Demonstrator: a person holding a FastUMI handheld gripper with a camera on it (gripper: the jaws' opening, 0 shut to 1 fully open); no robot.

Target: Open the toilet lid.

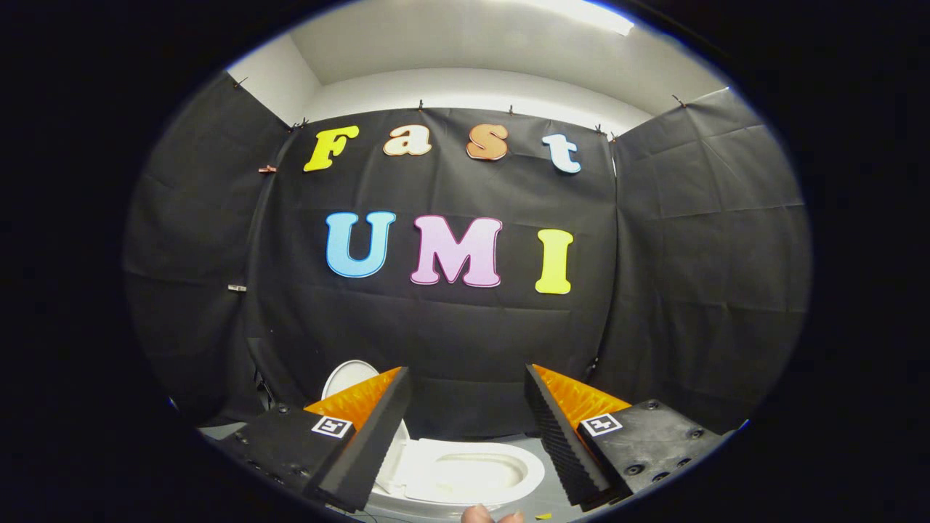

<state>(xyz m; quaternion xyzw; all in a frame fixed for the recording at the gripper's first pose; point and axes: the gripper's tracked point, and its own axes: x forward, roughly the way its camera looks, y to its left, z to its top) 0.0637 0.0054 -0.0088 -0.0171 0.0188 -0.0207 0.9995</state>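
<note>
Gripper (pixel 465 428) is wide open, holding nothing, its ridged fingers (pixel 556 436) splayed well apart and aimed level at the black cloth wall (pixel 465 341). The toilet (pixel 465 476) sits below and just ahead, between the fingers, its long axis running away toward the wall; the lid (pixel 347 376) looks already raised, a smooth white oval standing behind the left finger, the glossy seat ring and bowl open to view, so the task reads as done or nearly so. A fingertip (pixel 477 514) shows near the bowl's front rim.
</note>
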